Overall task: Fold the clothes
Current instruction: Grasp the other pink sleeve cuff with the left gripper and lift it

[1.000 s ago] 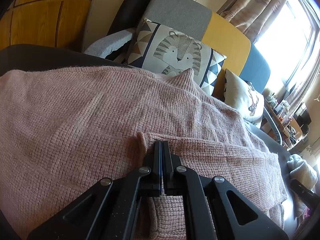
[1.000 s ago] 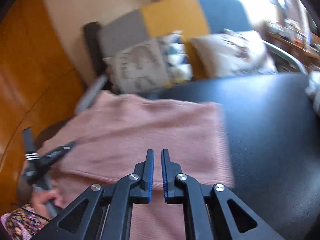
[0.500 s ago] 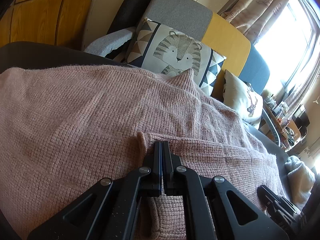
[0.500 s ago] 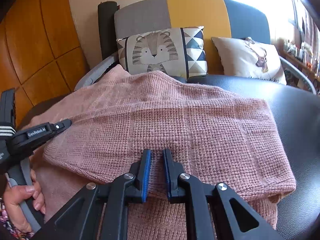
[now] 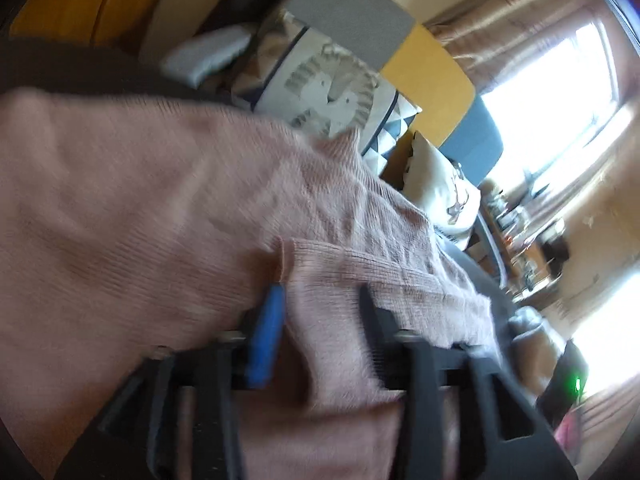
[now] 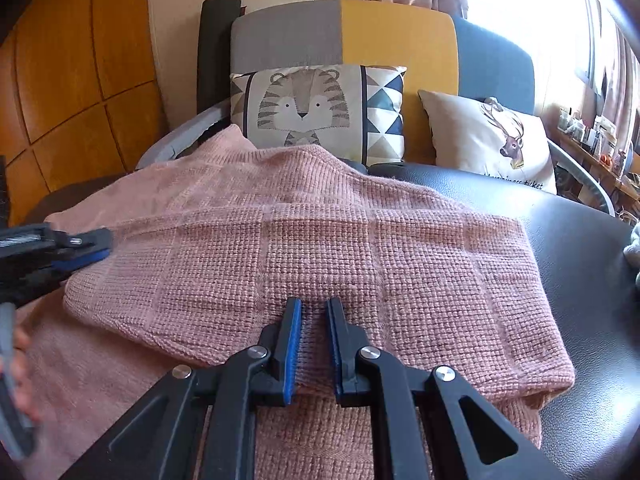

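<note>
A pink knit sweater [image 6: 320,248] lies spread on the black leather seat [image 6: 580,280], its near part folded over into a thick edge. My right gripper [image 6: 314,340] is low at that folded edge, jaws nearly together with the knit pinched between the blue pads. In the blurred left wrist view, my left gripper [image 5: 320,312] has its jaws opening wide. A fold of the sweater [image 5: 328,344] lies loose between them and the pads are off it. The left gripper [image 6: 96,246] also shows at the sweater's left edge in the right wrist view, above a person's hand [image 6: 16,368].
Behind the sweater a tiger cushion [image 6: 316,108] and a deer cushion [image 6: 492,144] lean on a grey, yellow and blue sofa back [image 6: 396,36]. Wooden wall panels [image 6: 80,80] stand to the left. A pale cloth [image 6: 634,248] lies at the right edge, beyond bare black leather.
The left jaws, shut on a sweater fold before, have opened and that view has shifted and blurred. The right gripper swung in and came down onto the folded edge.
</note>
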Demonstrator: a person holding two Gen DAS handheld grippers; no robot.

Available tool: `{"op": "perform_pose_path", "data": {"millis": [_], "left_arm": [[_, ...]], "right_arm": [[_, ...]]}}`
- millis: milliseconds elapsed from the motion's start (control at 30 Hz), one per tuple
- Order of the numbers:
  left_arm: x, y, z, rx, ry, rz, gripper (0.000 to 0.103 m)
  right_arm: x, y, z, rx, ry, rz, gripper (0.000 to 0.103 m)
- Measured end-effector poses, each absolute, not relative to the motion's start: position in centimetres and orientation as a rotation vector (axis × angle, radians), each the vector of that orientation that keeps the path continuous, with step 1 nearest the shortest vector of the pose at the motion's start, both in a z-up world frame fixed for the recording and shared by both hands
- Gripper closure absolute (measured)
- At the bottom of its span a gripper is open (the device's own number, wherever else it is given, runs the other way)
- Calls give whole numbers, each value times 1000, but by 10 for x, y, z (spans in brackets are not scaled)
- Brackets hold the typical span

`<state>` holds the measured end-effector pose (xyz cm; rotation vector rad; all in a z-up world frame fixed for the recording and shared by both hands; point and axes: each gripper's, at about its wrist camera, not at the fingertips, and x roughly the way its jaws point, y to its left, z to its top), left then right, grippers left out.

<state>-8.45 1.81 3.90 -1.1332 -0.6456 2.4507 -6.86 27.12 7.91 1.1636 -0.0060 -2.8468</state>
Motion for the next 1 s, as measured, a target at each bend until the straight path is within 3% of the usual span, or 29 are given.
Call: {"op": "perform_pose_path", "data": {"millis": [133,200,333,500,567,767,1000], "left_arm": [[-70,-50,68,-1054,-595,2605,33],[-71,-99,67,-1091,-699,2657,32],[-72,-203,51,-1131,-1020,2737,32],[-35,-331,20,-1029,-1616,2807,32],[-17,-366,10,-990,-1769,2838,33],[4,-407,-13,-892,-1976,2781,33],[-30,-400,-13,-975,-1862,2812,33]], "right_arm": [[-68,272,79,1162,-16,-2844,92],[-68,273,80,1161,-25,-2842,92],[-67,273,80,1160,-25,-2842,92],[-67,273,80,1159,-23,-2843,92],[-67,273,80,1159,-22,-2843,92],[-68,274,80,1159,-23,-2841,91],[-67,274,80,1158,-22,-2842,91]]}}
